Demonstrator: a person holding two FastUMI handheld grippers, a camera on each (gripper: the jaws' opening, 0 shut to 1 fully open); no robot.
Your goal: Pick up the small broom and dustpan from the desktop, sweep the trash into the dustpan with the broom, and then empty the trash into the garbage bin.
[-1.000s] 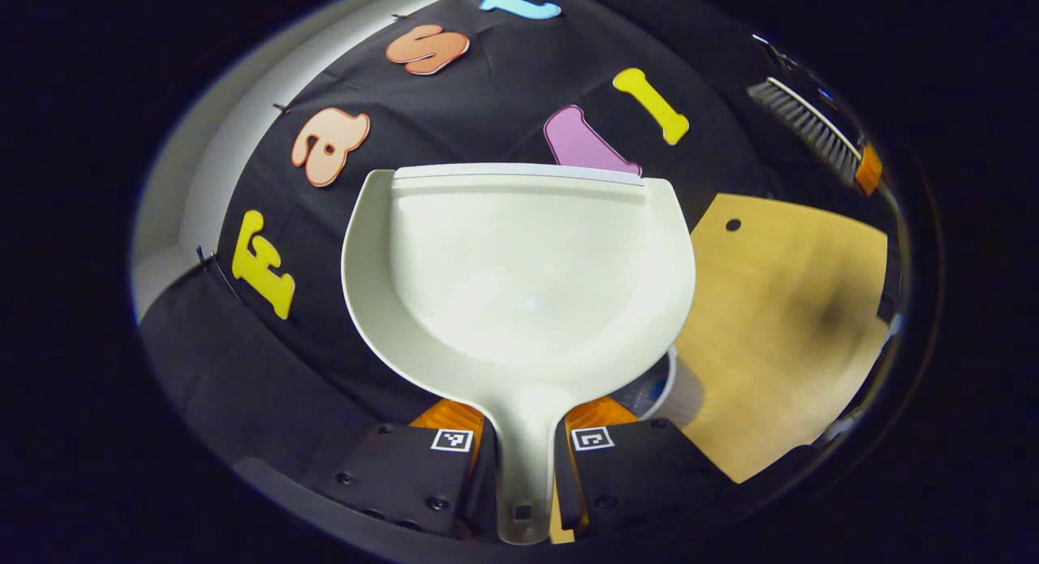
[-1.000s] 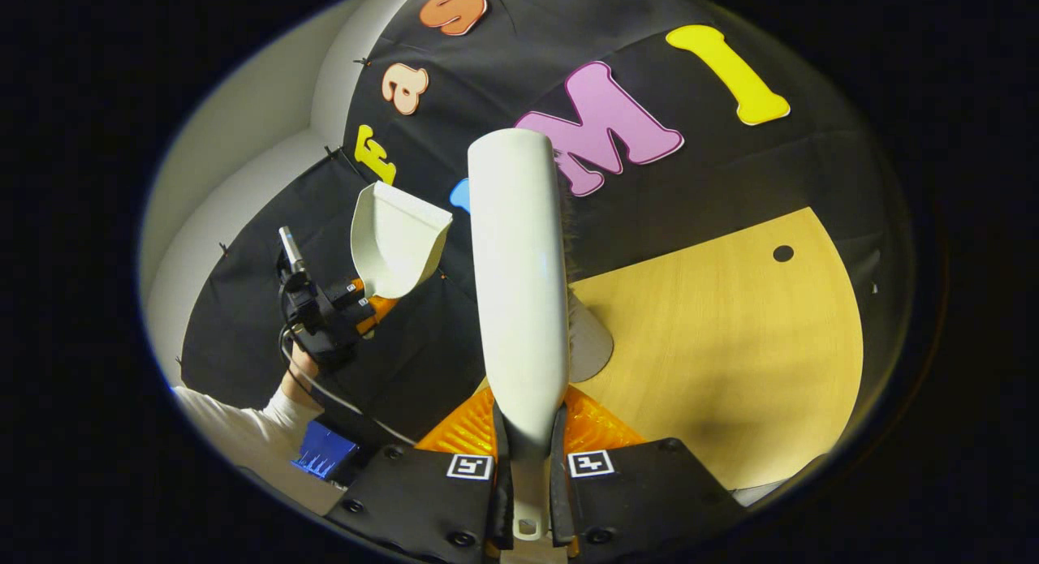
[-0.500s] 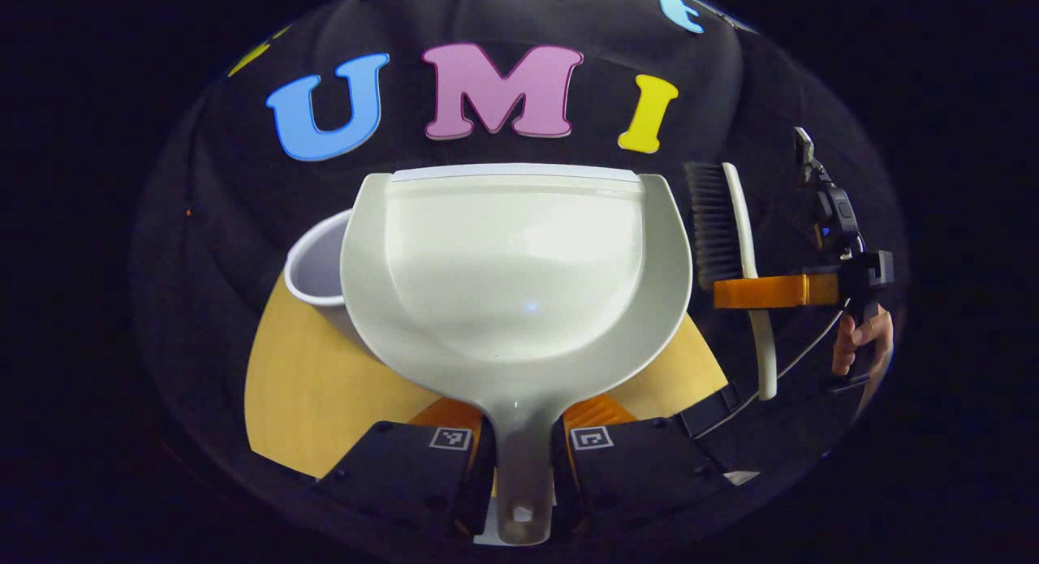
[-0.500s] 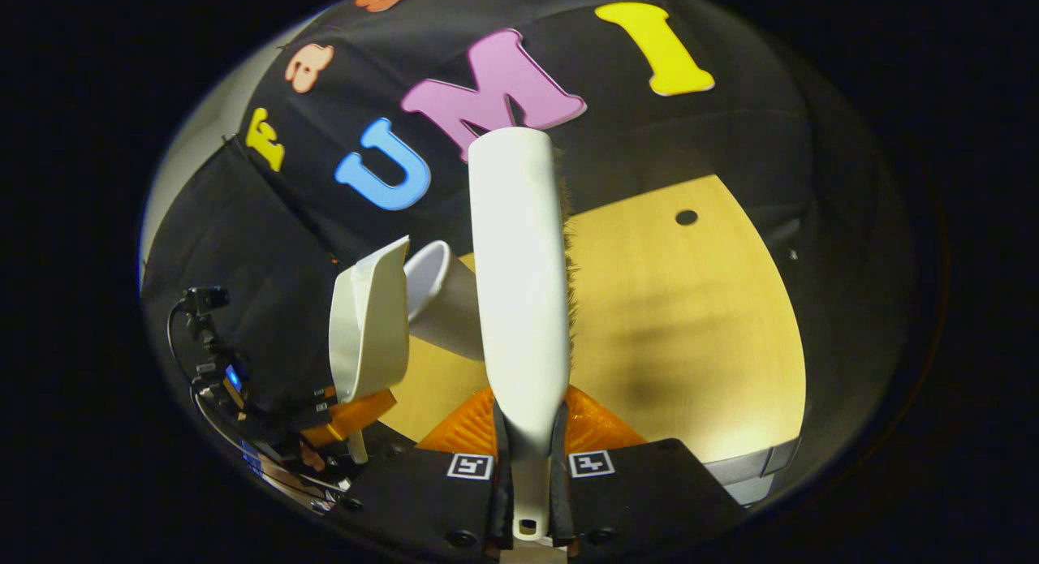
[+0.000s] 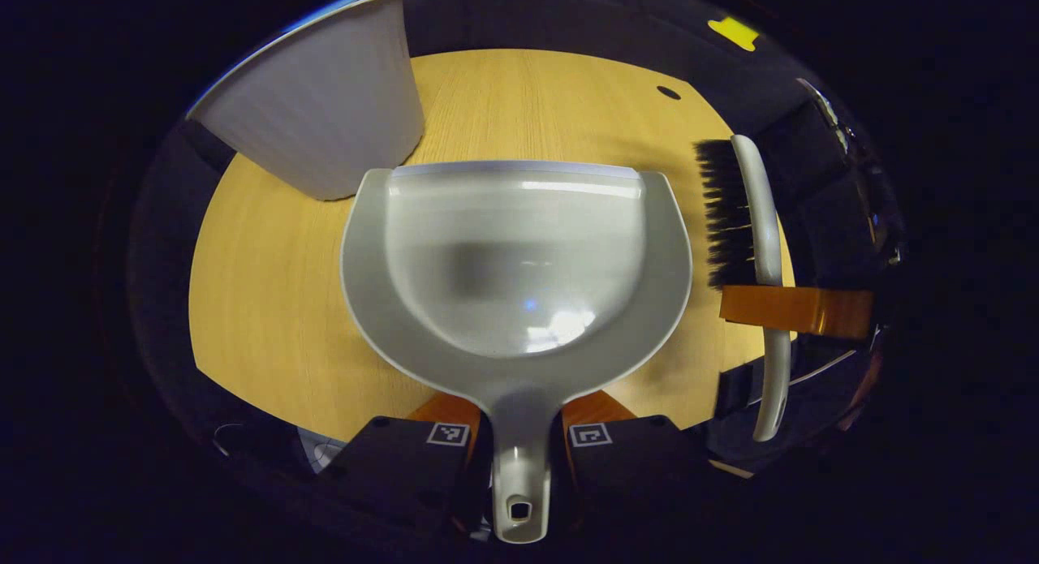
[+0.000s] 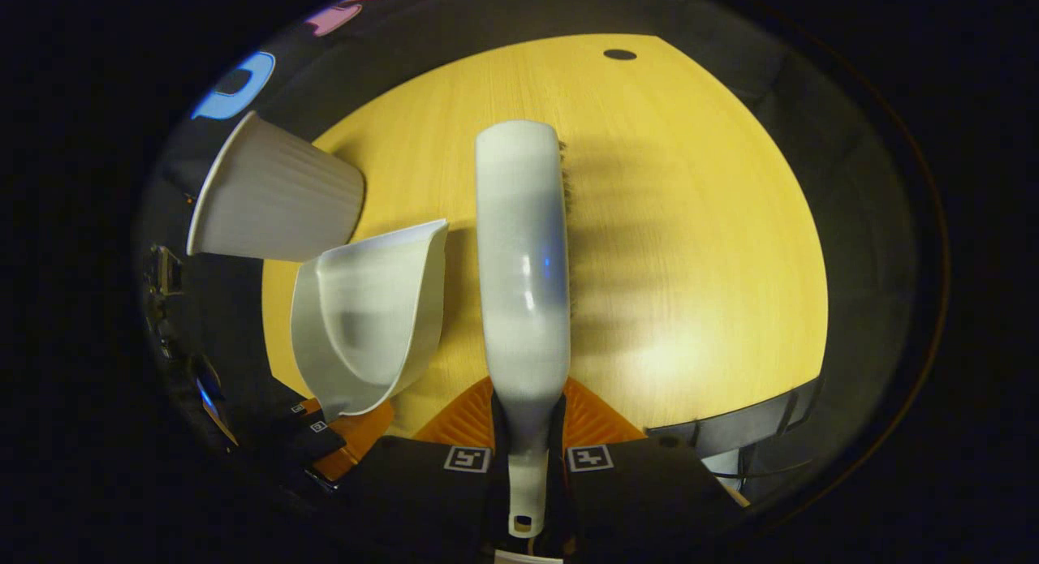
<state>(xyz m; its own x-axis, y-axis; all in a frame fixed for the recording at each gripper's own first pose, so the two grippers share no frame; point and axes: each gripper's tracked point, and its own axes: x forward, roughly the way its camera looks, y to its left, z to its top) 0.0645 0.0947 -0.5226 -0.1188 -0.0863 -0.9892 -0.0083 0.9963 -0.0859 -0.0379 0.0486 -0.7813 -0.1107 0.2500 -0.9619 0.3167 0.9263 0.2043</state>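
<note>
both tools are off the table and in hand: the left tongs point(image 5: 519, 434) are clamped on the handle of the dustpan point(image 5: 515, 256), and the right tongs point(image 6: 528, 458) are clamped on the handle of the broom point(image 6: 523, 264), bristles turned to the side. the dustpan's scoop looks empty, and no trash shows on the bare wood of the table point(image 5: 268, 304), so my judgement is that the sweeping and the emptying are done (or nearly so). the garbage bin point(image 5: 325, 101) stands near the table's far left corner, just beyond the dustpan's lip, its inside hidden from here. the broom hangs over the table's right side, beside the dustpan. what seems left is setting the two tools back down.
</note>
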